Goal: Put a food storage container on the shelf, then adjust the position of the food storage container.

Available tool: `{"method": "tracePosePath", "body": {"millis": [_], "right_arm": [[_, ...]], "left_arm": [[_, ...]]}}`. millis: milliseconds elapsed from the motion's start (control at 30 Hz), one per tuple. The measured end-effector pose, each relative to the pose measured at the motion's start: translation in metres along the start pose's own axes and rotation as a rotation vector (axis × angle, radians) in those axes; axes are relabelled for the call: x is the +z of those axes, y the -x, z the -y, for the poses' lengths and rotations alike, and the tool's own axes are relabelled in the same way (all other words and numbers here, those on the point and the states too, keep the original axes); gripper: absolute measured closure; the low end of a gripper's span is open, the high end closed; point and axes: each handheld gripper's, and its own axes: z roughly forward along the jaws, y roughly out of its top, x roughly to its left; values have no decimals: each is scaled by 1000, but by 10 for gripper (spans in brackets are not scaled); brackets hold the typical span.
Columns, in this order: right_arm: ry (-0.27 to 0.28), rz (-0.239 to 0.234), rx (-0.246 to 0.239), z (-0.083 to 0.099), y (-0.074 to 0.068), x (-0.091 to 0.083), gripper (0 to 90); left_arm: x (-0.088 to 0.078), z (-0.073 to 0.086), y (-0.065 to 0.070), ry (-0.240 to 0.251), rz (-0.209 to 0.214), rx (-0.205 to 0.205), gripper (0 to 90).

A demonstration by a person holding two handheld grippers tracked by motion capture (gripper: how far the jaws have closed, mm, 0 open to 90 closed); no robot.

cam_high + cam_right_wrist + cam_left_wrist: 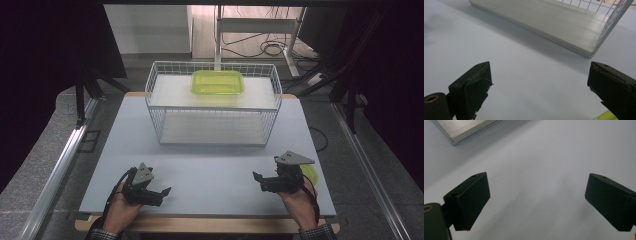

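We have both grippers low at the near edge of the table [210, 185], each in a hand and each with its jaws spread wide on nothing: the left gripper [161, 192] points inward over bare tabletop, and its own view shows only pale surface between the pads. The right gripper [258, 179] also points inward, and just beside it, at the table's right edge, sits a lime-green thing [310, 174], mostly hidden behind the hand; it may be a lid, but we cannot tell from so little of it. Its green edge also peeks in at the bottom of the right gripper view [607, 115]. Farther off stands the wire rack [212, 107], and on its upper shelf rests the green tub [218, 82], well apart from both grippers. We judge the work not yet begun: the next move calls for turning the right gripper toward the green thing, or reaching far forward and up for the tub.
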Motion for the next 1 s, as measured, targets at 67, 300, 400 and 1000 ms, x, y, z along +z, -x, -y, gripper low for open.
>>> {"method": "tracePosePath", "body": {"millis": [67,300,400,1000], "right_arm": [[-10,0,24,3,2,1,46],[-21,12,102,3,13,-2,13],[-30,48,115,3,21,-6,59],[-55,214,164,18,78,-45,653]], "left_arm": [[0,0,0,0,0,0,58],[1,0,0,-11,3,4,57],[1,0,0,-12,1,6,57],[3,1,1,-22,-4,18,56]]}}
